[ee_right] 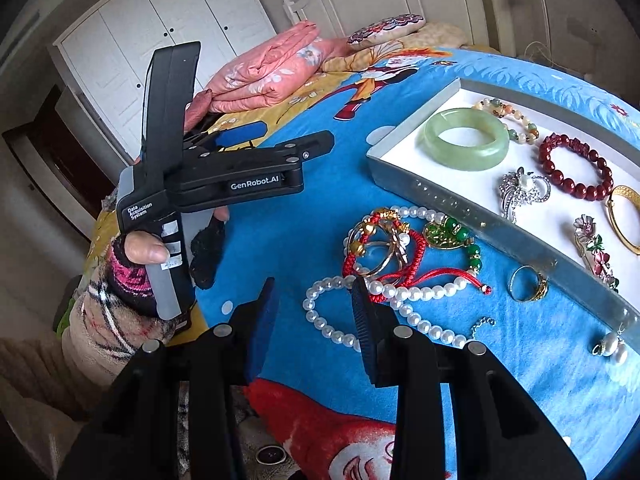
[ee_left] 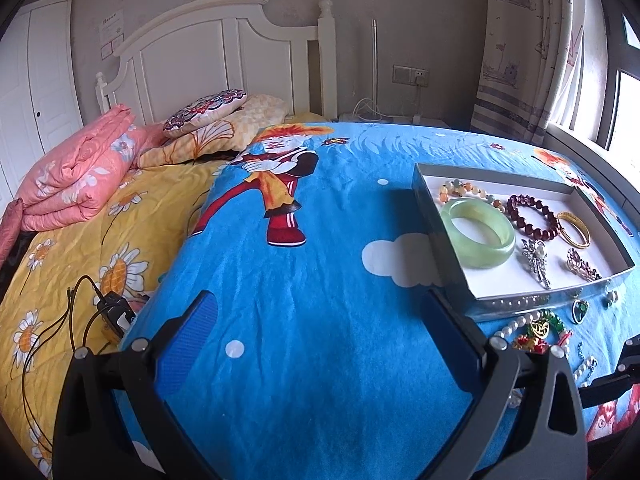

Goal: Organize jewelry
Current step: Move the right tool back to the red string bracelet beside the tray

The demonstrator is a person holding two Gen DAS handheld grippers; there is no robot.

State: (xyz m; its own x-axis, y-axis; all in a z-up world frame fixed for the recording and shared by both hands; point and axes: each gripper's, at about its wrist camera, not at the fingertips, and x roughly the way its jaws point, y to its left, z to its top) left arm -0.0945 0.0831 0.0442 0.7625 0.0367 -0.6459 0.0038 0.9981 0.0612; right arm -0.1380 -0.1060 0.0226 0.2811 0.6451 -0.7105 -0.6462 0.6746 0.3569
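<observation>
A shallow box (ee_right: 480, 216) with a white floor lies on the blue cartoon blanket (ee_left: 320, 240). It holds a jade bangle (ee_right: 466, 138), a dark red bead bracelet (ee_right: 576, 168), a silver brooch (ee_right: 522, 192), a gold bangle (ee_right: 624, 216) and other pieces. In front of the box lie a pearl necklace (ee_right: 400, 292), a red cord bracelet tangle (ee_right: 384, 240), a ring (ee_right: 528, 278) and a pearl earring (ee_right: 612, 346). My right gripper (ee_right: 314, 308) hovers over the necklace's left loop, jaws narrowly apart and pressing on nothing. My left gripper (ee_left: 320, 320) stands wide open and empty over bare blanket, left of the box.
A folded pink quilt (ee_left: 80, 176) and pillows (ee_left: 208, 116) lie by the white headboard. A black device with cables (ee_left: 116, 312) sits on the yellow sheet at the left. The window (ee_left: 624, 92) and curtain lie beyond the box. A hand (ee_right: 144, 252) holds the left gripper.
</observation>
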